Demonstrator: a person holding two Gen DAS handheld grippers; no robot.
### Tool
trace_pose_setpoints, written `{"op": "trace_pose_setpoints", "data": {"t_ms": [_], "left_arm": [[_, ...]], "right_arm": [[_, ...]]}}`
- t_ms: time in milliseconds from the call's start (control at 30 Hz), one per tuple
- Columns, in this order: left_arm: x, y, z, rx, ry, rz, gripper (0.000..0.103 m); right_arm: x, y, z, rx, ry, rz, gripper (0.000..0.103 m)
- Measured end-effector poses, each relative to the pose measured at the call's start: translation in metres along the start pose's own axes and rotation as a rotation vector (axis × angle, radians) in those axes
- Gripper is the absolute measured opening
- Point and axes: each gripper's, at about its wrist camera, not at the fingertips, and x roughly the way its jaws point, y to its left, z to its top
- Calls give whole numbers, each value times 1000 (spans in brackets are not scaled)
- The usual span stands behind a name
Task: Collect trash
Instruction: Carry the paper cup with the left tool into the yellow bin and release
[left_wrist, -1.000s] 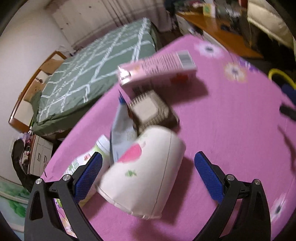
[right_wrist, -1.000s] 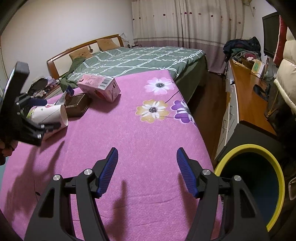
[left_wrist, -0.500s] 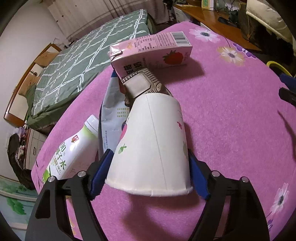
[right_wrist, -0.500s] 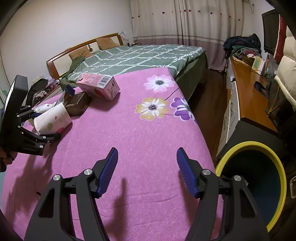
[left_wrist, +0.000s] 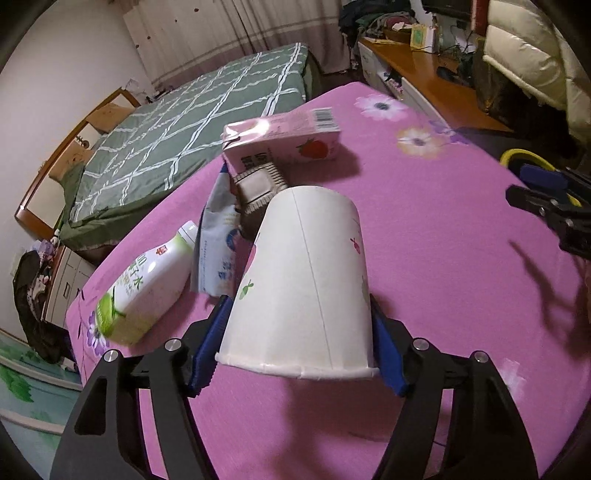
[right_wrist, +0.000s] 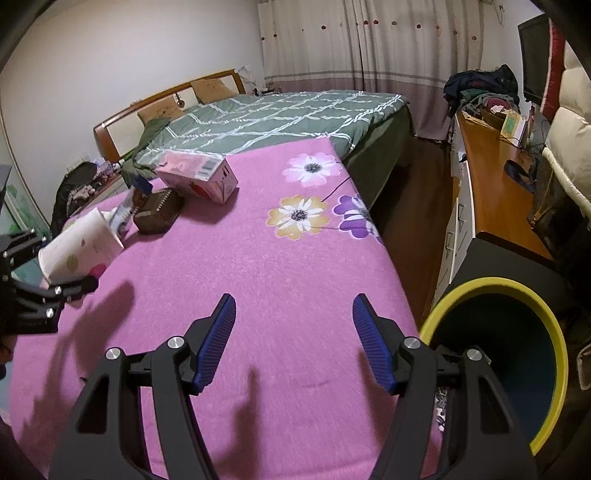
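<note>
My left gripper (left_wrist: 297, 343) is shut on a white paper cup (left_wrist: 306, 280), gripped near its rim and lifted slightly off the pink flowered cloth (left_wrist: 424, 258). The cup also shows in the right wrist view (right_wrist: 79, 247). Behind it lie a white and green bottle (left_wrist: 142, 284), a blue and white pouch (left_wrist: 218, 247), a dark brown box (left_wrist: 258, 188) and a pink strawberry milk carton (left_wrist: 284, 142). My right gripper (right_wrist: 293, 339) is open and empty above the cloth's near part. A bin with a yellow rim (right_wrist: 498, 354) stands on the floor to its right.
A bed with a green checked cover (right_wrist: 280, 118) lies beyond the cloth. A wooden desk (right_wrist: 491, 184) with clutter runs along the right wall. The right gripper's tip shows in the left wrist view (left_wrist: 546, 199).
My left gripper closed on the paper cup, which lay tilted between open fingers a second ago, and raised it a little. The right gripper stayed in place.
</note>
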Motion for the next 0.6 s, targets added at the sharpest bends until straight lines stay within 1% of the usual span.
{"op": "trace_pose_setpoints", "data": {"t_ms": [100,200,233,333,467,533,600], "left_arm": [[-22,-22,-6,23,-16,-7,70],[-34,-45,-2,44,-34,-30,70],[-36,-51,0,48,-39,-39,70],[-41,-81,11,73,-59,-87,70],[-48,-128,28,132,-84,-165,70],[-48,-153,38,172,-96,-188,70],[-46,-172,47,191,-102,-213,70]], "right_arm": [[-20,-10,-9,7,-10,-6,63],[-42,-27,-22,18,-14,-26,63],[-51,-36,-27,23,-18,-44,63],[-76,-60,-42,46,-23,-85,63],[-105,-88,-60,71,-34,-149,63],[-121,-101,-70,92,-38,-172,65],[-131,-110,-78,100,-40,-200,67]]}}
